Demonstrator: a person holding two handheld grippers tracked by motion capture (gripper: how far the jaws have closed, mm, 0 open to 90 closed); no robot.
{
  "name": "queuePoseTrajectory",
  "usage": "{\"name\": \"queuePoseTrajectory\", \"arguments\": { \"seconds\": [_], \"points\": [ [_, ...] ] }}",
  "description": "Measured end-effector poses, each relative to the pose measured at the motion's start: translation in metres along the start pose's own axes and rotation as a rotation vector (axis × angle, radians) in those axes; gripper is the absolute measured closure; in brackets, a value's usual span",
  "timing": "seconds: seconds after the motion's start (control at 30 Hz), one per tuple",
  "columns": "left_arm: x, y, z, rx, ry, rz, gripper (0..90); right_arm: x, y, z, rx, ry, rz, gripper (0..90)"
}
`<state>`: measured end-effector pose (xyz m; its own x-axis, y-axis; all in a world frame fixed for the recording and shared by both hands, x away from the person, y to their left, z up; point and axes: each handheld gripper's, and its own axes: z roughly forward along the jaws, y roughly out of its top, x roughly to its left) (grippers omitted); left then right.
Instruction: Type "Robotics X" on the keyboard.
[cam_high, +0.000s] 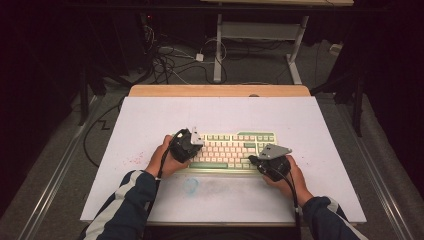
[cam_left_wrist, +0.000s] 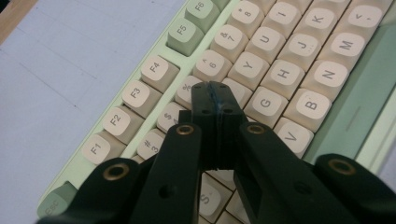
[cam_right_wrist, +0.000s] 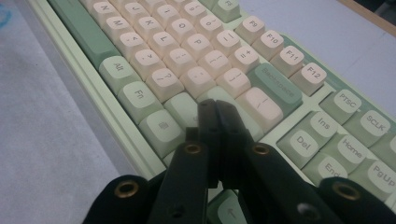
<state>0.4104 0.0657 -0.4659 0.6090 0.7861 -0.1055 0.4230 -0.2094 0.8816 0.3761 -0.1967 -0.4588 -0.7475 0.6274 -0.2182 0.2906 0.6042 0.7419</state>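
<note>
Keyboard (cam_high: 231, 151) lies mid-counter (cam_high: 150, 120); left gripper (cam_left_wrist: 215, 91) fingers pressed together, empty, tips over the number/R–T keys — right gripper (cam_right_wrist: 217, 109) likewise shut, empty, poised over the Enter/Shift corner — typing apparently under way, extent done unreadable.

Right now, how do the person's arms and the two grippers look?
Both sleeves are dark navy with white stripes. Left gripper and right gripper are black, each with a grey three-cornered plate and black cable. Their black fingers carry brass-coloured rivets.
</note>
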Motion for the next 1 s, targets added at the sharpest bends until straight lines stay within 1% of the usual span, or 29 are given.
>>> {"name": "queuePoseTrajectory", "arguments": {
  "seconds": [0.07, 0.1, 0.17, 0.2, 0.23, 0.27, 0.3, 0.33, 0.4, 0.43, 0.47, 0.5, 0.53, 0.57, 0.6, 0.63, 0.67, 0.77, 0.8, 0.83, 0.9, 0.93, 1.0],
  "points": [
    [0.000, 0.000, 0.000, 0.002, 0.002, 0.005, 87.0, 0.000, 0.000, 0.000, 0.000, 0.000, 0.001, 90.0],
    [0.000, -0.002, 0.002, 0.011, 0.005, 0.005, 87.0, 0.000, 0.000, 0.000, 0.000, 0.000, 0.002, 90.0],
    [-0.001, -0.003, 0.003, 0.005, 0.009, 0.003, 87.0, 0.000, 0.000, 0.000, 0.000, 0.001, 0.002, 90.0],
    [-0.002, -0.003, 0.002, 0.004, 0.018, 0.015, 85.7, 0.000, 0.000, 0.000, -0.001, 0.005, 0.002, 90.0],
    [-0.002, -0.003, 0.001, -0.002, 0.013, 0.020, 82.9, -0.001, 0.000, -0.001, 0.000, 0.010, 0.001, 90.0],
    [-0.001, 0.001, -0.004, -0.035, 0.006, 0.011, 82.9, -0.001, 0.000, -0.002, 0.001, 0.009, 0.001, 90.0],
    [0.000, 0.003, -0.007, -0.052, 0.001, 0.008, 82.9, -0.001, 0.000, -0.003, -0.003, 0.011, 0.001, 90.0],
    [0.000, 0.003, -0.007, -0.052, 0.001, 0.008, 82.7, -0.001, 0.000, -0.004, -0.009, 0.009, 0.001, 90.0],
    [0.001, 0.007, -0.014, -0.099, -0.008, 0.000, 76.3, -0.003, 0.001, -0.010, -0.034, 0.007, 0.001, 90.0],
    [0.002, 0.008, -0.017, -0.120, -0.004, -0.010, 73.5, -0.004, 0.002, -0.014, -0.044, 0.008, 0.006, 90.0],
    [0.002, 0.009, -0.020, -0.138, 0.006, -0.008, 68.7, -0.004, 0.002, -0.017, -0.056, 0.008, 0.010, 90.0],
    [0.003, 0.009, -0.024, -0.165, 0.016, 0.000, 64.1, -0.005, 0.001, -0.020, -0.061, 0.009, 0.012, 90.0],
    [0.003, 0.009, -0.028, -0.186, 0.013, -0.003, 60.7, -0.004, 0.000, -0.023, -0.060, 0.006, 0.008, 90.0],
    [0.004, 0.008, -0.034, -0.212, 0.004, -0.018, 55.2, -0.004, -0.002, -0.026, -0.061, 0.000, 0.008, 90.0],
    [0.004, 0.007, -0.037, -0.224, 0.003, -0.016, 50.2, -0.004, -0.002, -0.026, -0.061, 0.000, 0.008, 90.0],
    [0.004, 0.005, -0.042, -0.238, 0.003, -0.006, 46.3, -0.005, -0.005, -0.030, -0.063, -0.003, 0.013, 90.0],
    [0.005, 0.003, -0.047, -0.254, 0.001, -0.004, 46.3, -0.005, -0.005, -0.030, -0.063, -0.003, 0.013, 90.0],
    [0.008, -0.003, -0.056, -0.265, 0.011, -0.027, 31.7, -0.005, -0.008, -0.037, -0.072, -0.009, 0.019, 90.0],
    [0.009, -0.006, -0.059, -0.262, 0.009, -0.030, 26.8, -0.006, -0.008, -0.040, -0.078, -0.011, 0.022, 90.0],
    [0.010, -0.008, -0.062, -0.267, 0.008, -0.034, 26.8, -0.006, -0.008, -0.040, -0.078, -0.011, 0.022, 90.0],
    [0.012, -0.015, -0.069, -0.274, 0.024, -0.036, 23.4, -0.006, -0.007, -0.042, -0.086, -0.013, 0.023, 90.0],
    [0.013, -0.018, -0.073, -0.275, 0.018, -0.049, 23.1, -0.006, -0.006, -0.042, -0.087, -0.012, 0.021, 90.0],
    [0.015, -0.026, -0.078, -0.274, 0.034, -0.041, 21.9, -0.005, -0.005, -0.042, -0.088, -0.013, 0.018, 90.0]
  ]
}}
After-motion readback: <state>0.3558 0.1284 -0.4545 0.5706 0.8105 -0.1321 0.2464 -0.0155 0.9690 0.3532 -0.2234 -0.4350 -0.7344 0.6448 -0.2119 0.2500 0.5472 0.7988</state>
